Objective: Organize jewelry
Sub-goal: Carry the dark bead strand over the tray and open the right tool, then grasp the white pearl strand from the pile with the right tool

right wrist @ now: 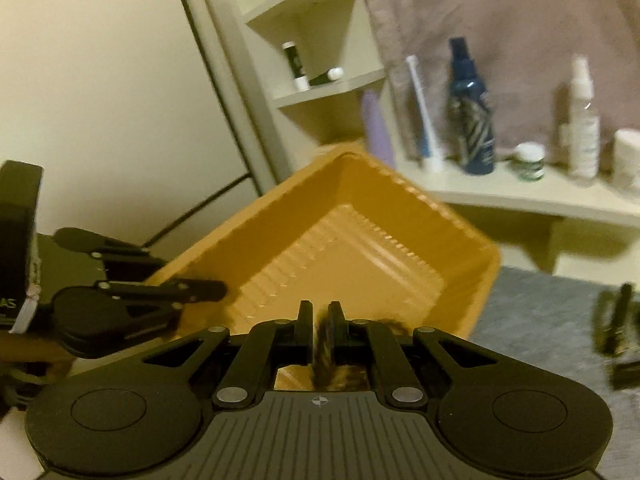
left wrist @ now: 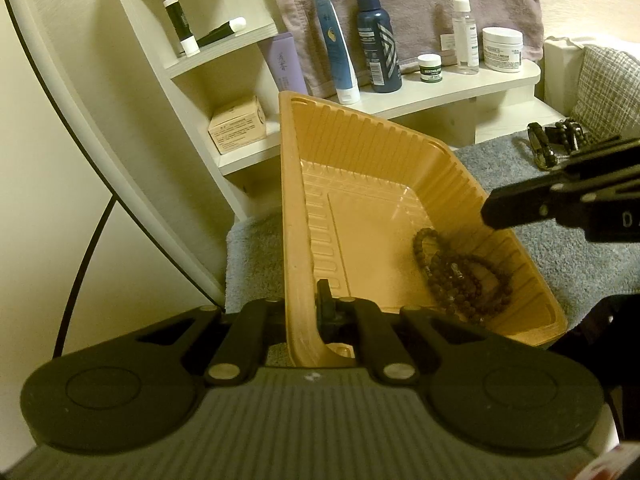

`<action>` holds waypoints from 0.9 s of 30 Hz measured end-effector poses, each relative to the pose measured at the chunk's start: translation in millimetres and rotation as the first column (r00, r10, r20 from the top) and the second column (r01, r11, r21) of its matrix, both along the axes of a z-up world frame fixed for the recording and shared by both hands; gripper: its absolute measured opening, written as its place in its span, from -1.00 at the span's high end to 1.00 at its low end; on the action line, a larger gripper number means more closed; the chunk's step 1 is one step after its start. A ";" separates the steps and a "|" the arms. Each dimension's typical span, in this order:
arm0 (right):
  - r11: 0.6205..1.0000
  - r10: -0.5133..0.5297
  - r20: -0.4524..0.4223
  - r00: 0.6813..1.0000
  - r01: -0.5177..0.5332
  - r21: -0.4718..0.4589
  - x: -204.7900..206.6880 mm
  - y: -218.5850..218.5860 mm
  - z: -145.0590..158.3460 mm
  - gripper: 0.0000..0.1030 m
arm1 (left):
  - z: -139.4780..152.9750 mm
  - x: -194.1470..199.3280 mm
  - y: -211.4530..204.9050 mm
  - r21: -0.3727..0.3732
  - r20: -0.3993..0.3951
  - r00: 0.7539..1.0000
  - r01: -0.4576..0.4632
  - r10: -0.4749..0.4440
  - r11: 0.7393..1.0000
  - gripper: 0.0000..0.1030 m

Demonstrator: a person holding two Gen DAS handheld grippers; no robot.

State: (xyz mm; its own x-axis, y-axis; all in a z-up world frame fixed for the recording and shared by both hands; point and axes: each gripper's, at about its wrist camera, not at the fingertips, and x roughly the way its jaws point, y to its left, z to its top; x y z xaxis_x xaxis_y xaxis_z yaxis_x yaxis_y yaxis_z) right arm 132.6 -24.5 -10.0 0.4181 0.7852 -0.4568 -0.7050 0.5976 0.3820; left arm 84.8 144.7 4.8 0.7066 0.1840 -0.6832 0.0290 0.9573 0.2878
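The left gripper [left wrist: 308, 312] clamps the orange tray's [left wrist: 292, 200] near rim. The right gripper [right wrist: 320, 320], nearly closed, hovers empty. Dark beaded bracelets [left wrist: 460, 276] lie in the tray below it.

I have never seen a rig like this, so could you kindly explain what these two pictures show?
A person holds a two-finger black gripper in each hand, and each gripper carries a wide-angle camera that looks along its fingers. One picture is the left camera's view and the other the right's. The left gripper pinches the wall of a ribbed tan plastic tray that holds dark beaded bracelets. The tray sits on a grey towel, where more dark jewellery waits. The right gripper hovers over the tray, jaws nearly together. Blur hides whether it holds anything.
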 end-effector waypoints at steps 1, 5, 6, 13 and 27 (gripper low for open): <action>1.000 -0.017 -0.005 1.000 0.017 0.008 0.4 -3.6 -1.4 0.70 | 0.0 -0.1 0.0 0.000 0.000 1.000 0.000 0.000 1.000 0.91; 0.995 -0.101 0.001 0.995 0.101 0.005 1.5 -25.1 -4.6 0.51 | -0.1 0.3 0.4 -0.002 0.000 1.000 -0.001 0.001 1.000 0.91; 0.992 -0.126 0.003 0.992 0.126 0.000 1.3 -32.4 -5.7 0.51 | -0.2 0.1 0.8 -0.003 0.001 1.000 -0.001 0.001 1.000 0.91; 0.931 -0.353 0.007 0.935 0.352 -0.092 -0.8 -92.6 -32.1 0.50 | -0.3 -0.5 0.9 -0.004 0.003 1.000 -0.002 0.002 1.000 0.91; 0.785 -0.525 0.137 0.840 0.540 -0.303 24.9 -164.1 -68.8 0.50 | 0.3 -0.6 0.4 0.000 0.002 1.000 -0.002 0.002 1.000 0.91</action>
